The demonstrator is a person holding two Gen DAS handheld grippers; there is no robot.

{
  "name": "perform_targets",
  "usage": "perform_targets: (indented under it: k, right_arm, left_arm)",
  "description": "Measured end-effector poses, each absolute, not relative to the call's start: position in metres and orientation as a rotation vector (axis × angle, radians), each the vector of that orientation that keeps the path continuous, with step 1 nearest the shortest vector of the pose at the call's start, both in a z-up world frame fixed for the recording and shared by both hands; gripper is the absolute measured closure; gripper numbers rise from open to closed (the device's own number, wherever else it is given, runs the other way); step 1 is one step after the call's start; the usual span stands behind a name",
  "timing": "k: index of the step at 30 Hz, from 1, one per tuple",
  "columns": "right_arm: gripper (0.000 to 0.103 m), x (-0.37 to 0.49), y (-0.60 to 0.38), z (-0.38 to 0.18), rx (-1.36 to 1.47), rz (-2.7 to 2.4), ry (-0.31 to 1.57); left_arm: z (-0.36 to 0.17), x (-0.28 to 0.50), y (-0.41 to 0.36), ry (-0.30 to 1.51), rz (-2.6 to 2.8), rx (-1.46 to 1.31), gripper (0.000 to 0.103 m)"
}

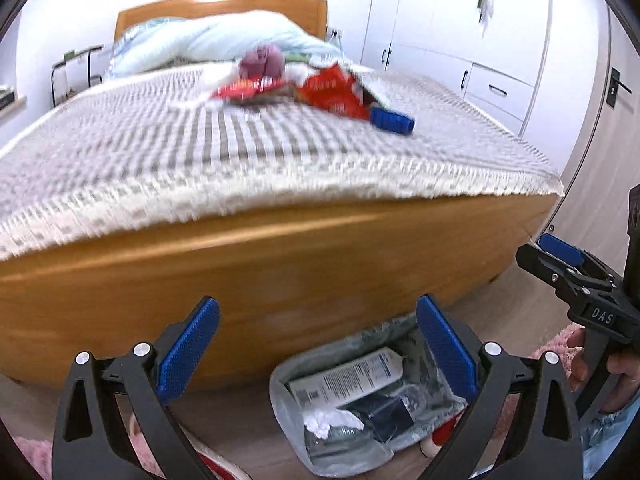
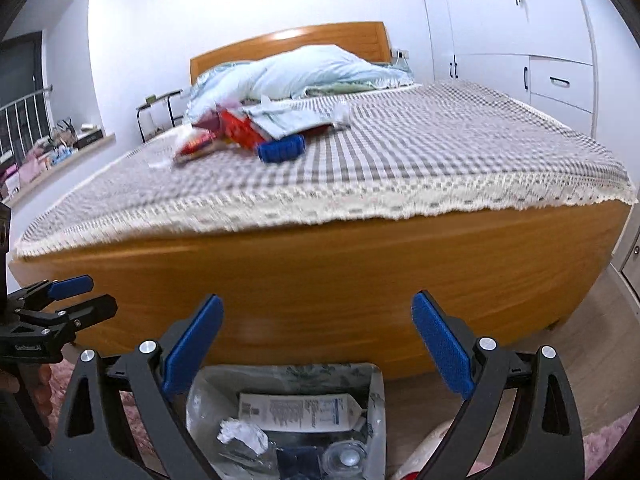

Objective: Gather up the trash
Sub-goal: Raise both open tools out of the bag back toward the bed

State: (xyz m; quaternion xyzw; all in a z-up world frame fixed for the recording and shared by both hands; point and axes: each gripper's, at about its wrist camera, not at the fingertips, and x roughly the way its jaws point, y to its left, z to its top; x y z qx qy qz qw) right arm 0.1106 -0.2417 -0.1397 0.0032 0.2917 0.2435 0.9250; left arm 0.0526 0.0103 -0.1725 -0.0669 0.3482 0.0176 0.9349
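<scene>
Trash lies in a heap mid-bed: a red packet (image 1: pixel 334 94) (image 2: pixel 240 128), a red snack wrapper (image 1: pixel 248 88) (image 2: pixel 196 144), a blue ribbed object (image 1: pixel 392 120) (image 2: pixel 282 148) and white papers (image 2: pixel 296 118). On the floor at the bed's foot stands a lined trash bin (image 1: pixel 280 380) (image 2: pixel 374 380) holding a white tube (image 1: pixel 352 376) (image 2: pixel 300 406) and a crumpled tissue (image 1: pixel 332 420) (image 2: pixel 242 434). My left gripper (image 1: pixel 318 304) is open and empty above the bin. My right gripper (image 2: pixel 318 298) is also open and empty over it. Each shows at the edge of the other's view.
The wooden footboard (image 1: pixel 280 264) rises right in front of both grippers. A checked cover with a lace edge (image 2: pixel 400 160) spreads over the bed, with pillows (image 2: pixel 304 72) at its head. White wardrobes (image 1: pixel 460 20) line the right wall. Pink rug (image 2: pixel 612 436) lies underfoot.
</scene>
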Motion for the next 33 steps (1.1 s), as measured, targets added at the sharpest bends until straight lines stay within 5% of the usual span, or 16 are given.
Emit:
perform_targets:
  k: [33]
  right_arm:
    - [0.012, 0.143, -0.253, -0.072, 0.078, 0.410, 0.343]
  left_arm:
    - [-0.088, 0.065, 0.024, 0.409, 0.061, -0.103, 0.008]
